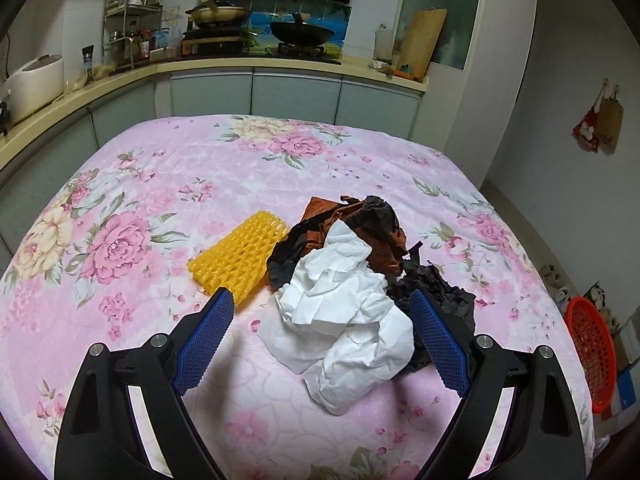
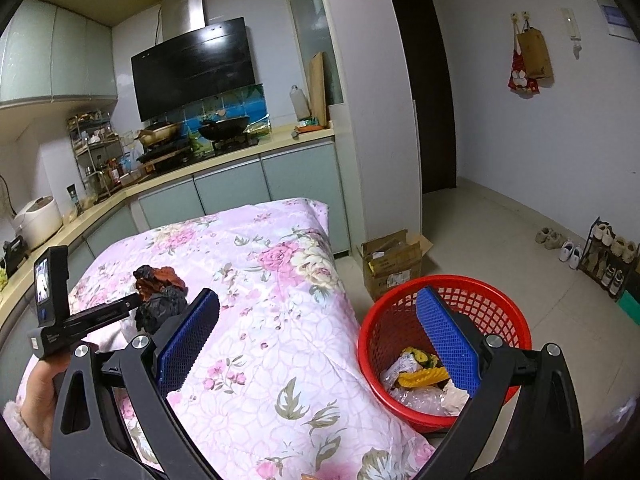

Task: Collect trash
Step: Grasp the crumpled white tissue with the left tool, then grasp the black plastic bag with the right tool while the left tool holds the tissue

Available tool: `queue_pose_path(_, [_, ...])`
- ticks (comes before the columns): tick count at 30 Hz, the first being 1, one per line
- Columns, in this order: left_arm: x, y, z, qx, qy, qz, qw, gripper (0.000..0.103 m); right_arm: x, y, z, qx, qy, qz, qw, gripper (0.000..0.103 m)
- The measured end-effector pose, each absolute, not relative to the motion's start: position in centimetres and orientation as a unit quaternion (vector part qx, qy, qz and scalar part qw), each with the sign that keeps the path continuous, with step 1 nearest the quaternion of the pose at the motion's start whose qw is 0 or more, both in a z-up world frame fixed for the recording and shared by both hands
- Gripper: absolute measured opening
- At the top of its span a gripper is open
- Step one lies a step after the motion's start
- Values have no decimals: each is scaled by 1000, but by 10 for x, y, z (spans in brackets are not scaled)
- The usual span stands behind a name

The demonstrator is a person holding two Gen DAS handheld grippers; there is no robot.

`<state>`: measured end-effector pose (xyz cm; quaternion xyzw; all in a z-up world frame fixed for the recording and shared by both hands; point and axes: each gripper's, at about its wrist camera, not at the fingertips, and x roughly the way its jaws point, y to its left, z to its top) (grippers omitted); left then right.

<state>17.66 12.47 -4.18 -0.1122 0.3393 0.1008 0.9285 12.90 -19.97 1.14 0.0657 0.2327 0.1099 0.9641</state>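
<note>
Trash lies in a loose heap on the table [image 1: 160,184], which is draped in a pink floral cloth. Through the left wrist camera we see our left gripper [image 1: 322,300] with its blue-padded fingers [image 1: 206,338] spread wide and holding nothing, set on either side of a crumpled white tissue [image 1: 344,320]. Behind the tissue, touching it, sits a wad of brown and black crumpled paper [image 1: 360,224], and just to the left lies a yellow foam net [image 1: 238,258], close to the left finger tip. Through the right wrist camera we see our right gripper [image 2: 318,300], fingers also parted and empty, held above the table's right edge — one finger over the cloth, the other over a red plastic basket [image 2: 500,304] that stands on the floor beside the table. Inside the basket lie wrappers, clear plastic and a yellow piece. At the left of this view a hand [image 2: 38,392] holds the left gripper's handle, with the dark paper wad just beyond it.
</note>
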Motion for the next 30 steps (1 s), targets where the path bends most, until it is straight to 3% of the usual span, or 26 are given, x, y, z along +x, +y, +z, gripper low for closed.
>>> queue_pose_path(8, [178,125,-46,-109,349,97,926,59,130,-198,8,64,239,113,962,96])
queue_pose_path(13, [177,130,-53,-110,369,86,919,24,129,-196,7,60,241,115,962,96])
queue_pose_path(19, [154,143,-51,-131,357,85,921,19,131,-192,3,55,247,120,960,96])
queue_pose_path(30, [100,168,-25,-153,296,112,936,19,152,-143,-6,65,286,189,937,96])
